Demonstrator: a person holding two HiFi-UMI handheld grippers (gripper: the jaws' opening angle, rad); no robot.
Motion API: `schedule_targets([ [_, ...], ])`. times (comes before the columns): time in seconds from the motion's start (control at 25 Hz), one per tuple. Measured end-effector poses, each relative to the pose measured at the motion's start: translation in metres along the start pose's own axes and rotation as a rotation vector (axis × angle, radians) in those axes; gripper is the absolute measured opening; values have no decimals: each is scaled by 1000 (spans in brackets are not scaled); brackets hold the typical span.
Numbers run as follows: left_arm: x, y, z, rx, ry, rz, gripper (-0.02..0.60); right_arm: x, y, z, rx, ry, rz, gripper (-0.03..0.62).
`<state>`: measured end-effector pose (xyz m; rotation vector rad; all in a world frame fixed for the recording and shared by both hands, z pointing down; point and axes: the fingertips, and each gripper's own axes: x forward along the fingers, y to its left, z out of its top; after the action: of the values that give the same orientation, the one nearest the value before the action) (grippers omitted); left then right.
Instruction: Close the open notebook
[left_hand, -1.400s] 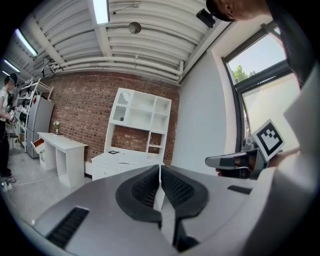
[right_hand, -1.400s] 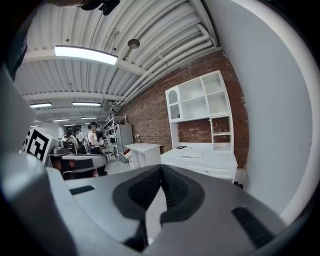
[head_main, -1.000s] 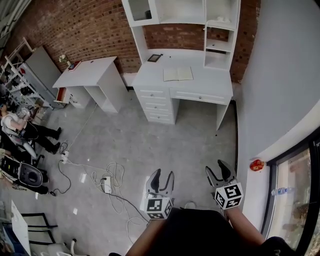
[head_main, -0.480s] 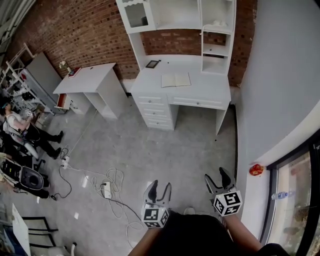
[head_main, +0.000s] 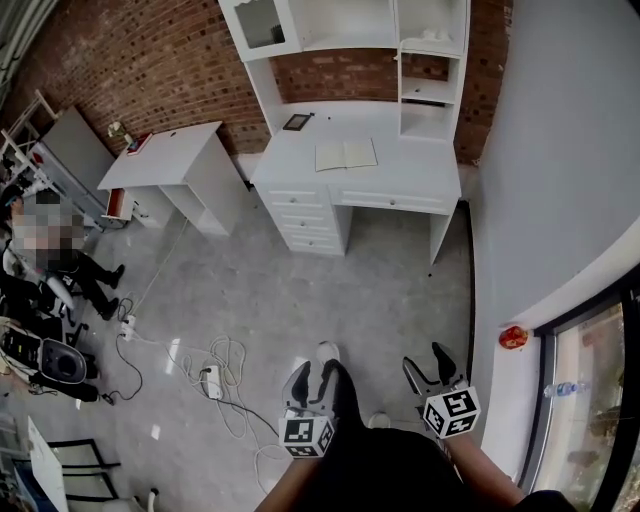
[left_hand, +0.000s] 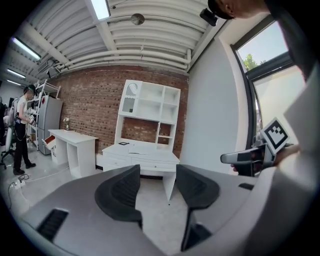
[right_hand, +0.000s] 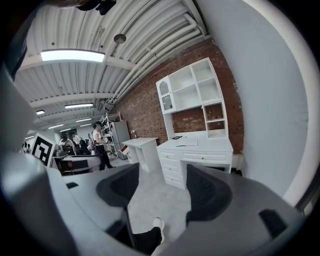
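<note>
The open notebook (head_main: 346, 154) is lying flat, pages spread, on the white desk (head_main: 400, 178) at the far side of the room. It is lying left of the desk's middle and set back from the front edge. The left gripper (head_main: 314, 382) and the right gripper (head_main: 428, 368) are being held low at the near edge, side by side and well apart from the desk. Both are being kept released, with jaws spread and nothing between them. A broad stretch of bare grey floor (head_main: 330, 280) is lying between the grippers and the desk. This open room is being bounded on the right by a grey wall (head_main: 560, 150) and on the left by a smaller white table (head_main: 170, 158). Loose cables (head_main: 225, 362) are trailing over the floor at the near left. A shoe (head_main: 327, 351) is being shown just beside the left gripper.
</note>
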<state>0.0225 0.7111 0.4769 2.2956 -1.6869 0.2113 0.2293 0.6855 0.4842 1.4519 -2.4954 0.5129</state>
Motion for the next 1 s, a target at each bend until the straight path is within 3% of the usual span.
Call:
schedule_targets([
  [0.28, 74, 23, 5, -20, 18, -64, 206, 57, -15, 11, -19, 51, -4, 281],
  [0.48, 143, 52, 41, -12, 3, -96, 206, 120, -43, 43, -5, 62, -35, 281],
  [0.72, 215, 110, 79, -20, 8, -135, 206, 213, -42, 94, 5, 57, -27, 281],
  [1.0, 294, 181, 119, -19, -11, -160, 206, 309, -39, 128, -21, 83, -40, 281],
])
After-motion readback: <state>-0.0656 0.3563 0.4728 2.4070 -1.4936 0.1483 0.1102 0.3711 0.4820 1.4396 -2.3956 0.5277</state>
